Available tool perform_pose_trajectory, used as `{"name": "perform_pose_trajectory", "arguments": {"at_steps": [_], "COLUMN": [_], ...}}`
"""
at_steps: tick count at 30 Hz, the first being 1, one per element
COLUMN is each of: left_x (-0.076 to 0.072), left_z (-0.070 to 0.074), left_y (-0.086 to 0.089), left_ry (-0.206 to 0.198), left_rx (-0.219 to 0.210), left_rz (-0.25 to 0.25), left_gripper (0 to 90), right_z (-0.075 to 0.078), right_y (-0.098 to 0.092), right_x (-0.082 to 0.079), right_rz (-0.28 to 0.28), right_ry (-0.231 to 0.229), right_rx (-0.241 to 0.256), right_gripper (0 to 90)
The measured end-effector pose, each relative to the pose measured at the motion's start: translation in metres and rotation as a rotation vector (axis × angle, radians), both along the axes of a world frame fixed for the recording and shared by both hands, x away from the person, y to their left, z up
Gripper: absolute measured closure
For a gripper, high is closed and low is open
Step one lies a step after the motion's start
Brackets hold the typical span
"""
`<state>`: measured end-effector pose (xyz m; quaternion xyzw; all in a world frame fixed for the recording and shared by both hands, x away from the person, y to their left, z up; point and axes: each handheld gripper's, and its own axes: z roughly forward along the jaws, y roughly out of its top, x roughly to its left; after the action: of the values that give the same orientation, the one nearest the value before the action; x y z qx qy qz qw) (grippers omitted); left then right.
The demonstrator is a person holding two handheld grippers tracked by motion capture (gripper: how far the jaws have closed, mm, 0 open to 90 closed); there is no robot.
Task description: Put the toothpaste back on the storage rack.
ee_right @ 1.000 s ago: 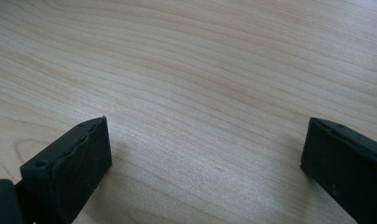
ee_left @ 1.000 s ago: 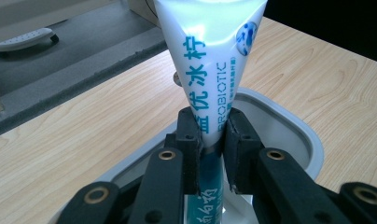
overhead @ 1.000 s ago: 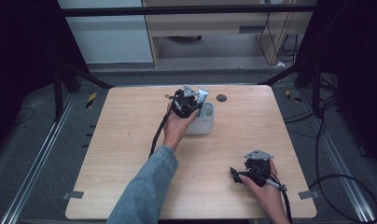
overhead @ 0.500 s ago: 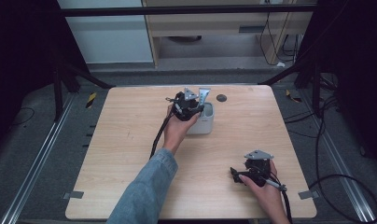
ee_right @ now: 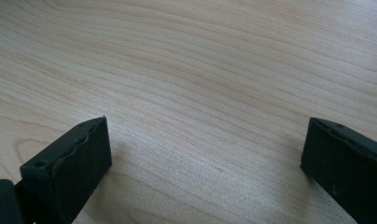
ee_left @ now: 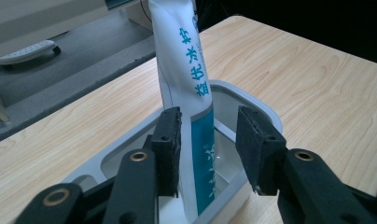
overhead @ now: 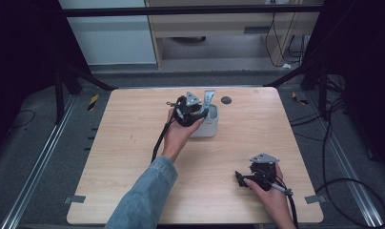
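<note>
Wood-grain table (overhead: pixel 133 143), glossy pouch (ee_left: pixel 182 70), perhaps plastic tub (ee_left: pixel 266 116)

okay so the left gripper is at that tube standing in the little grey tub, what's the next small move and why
Probably draw the left gripper straight back. Its jaws stand open around the toothpaste tube, one pad touching and the other apart, and the tube already stands upright in the grey tub. The right gripper rests open over bare table.

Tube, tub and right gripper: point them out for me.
Tube (ee_left: pixel 179 56), left gripper view, printed white upper body.
Tub (ee_left: pixel 259 112), left gripper view, far grey rim.
Right gripper (overhead: pixel 239 177), high view, jaw tips.
</note>
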<state>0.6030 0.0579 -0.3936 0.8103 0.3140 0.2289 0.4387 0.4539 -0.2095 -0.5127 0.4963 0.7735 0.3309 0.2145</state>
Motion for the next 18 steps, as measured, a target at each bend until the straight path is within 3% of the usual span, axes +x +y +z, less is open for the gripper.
{"name": "perform_pose_trajectory", "arguments": {"at_steps": [5,11,15,18], "left_x": [-0.005,-0.012,-0.013,-0.015], "left_z": [0.003,0.006,0.007,0.006], "left_y": [0.001,0.001,0.001,0.000], "left_ry": [0.002,0.001,0.041,0.063], "left_rx": [0.012,0.006,-0.010,0.025], "left_rz": [-0.003,-0.048,-0.059,-0.050], "left_gripper": [52.5,35.3,20.9,10.7], "right_z": [0.000,0.000,0.000,0.000], "right_y": [0.000,0.000,0.000,0.000], "right_x": [0.000,0.000,0.000,0.000], "right_rz": [0.000,0.000,0.000,0.000], "right_ry": [0.000,0.000,0.000,0.000], "right_rx": [0.000,0.000,-0.001,-0.001], "right_gripper": [1.9,1.9,1.9,1.9]}}
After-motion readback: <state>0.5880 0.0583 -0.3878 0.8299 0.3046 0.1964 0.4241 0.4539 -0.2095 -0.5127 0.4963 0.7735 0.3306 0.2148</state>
